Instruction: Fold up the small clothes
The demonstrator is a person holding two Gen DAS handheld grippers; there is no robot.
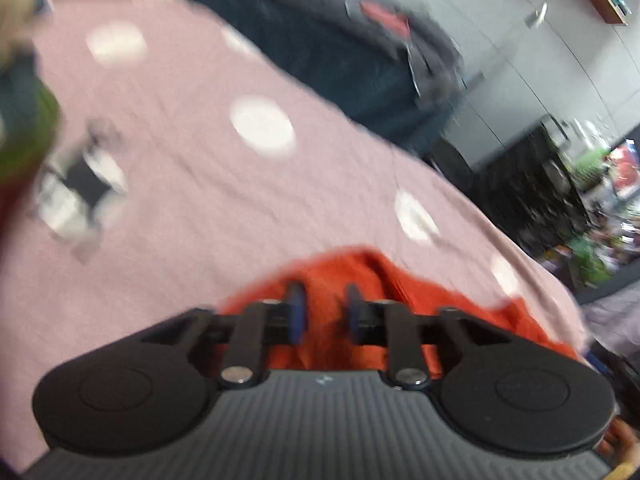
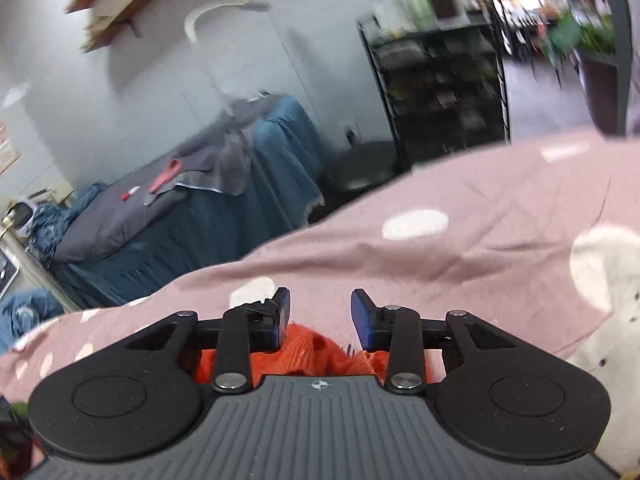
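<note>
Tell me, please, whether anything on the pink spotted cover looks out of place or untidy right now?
Only the orange garment: it lies bunched and wrinkled on the pink spotted cover rather than folded flat, under the open left gripper and right gripper.

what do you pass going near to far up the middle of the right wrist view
right gripper with jaws apart → orange garment under the fingers → pink spotted sheet → blue-draped table → pale wall

Pink spotted cover (image 1: 192, 208) lies open ahead; orange garment (image 1: 400, 280) bunches beneath.
</note>
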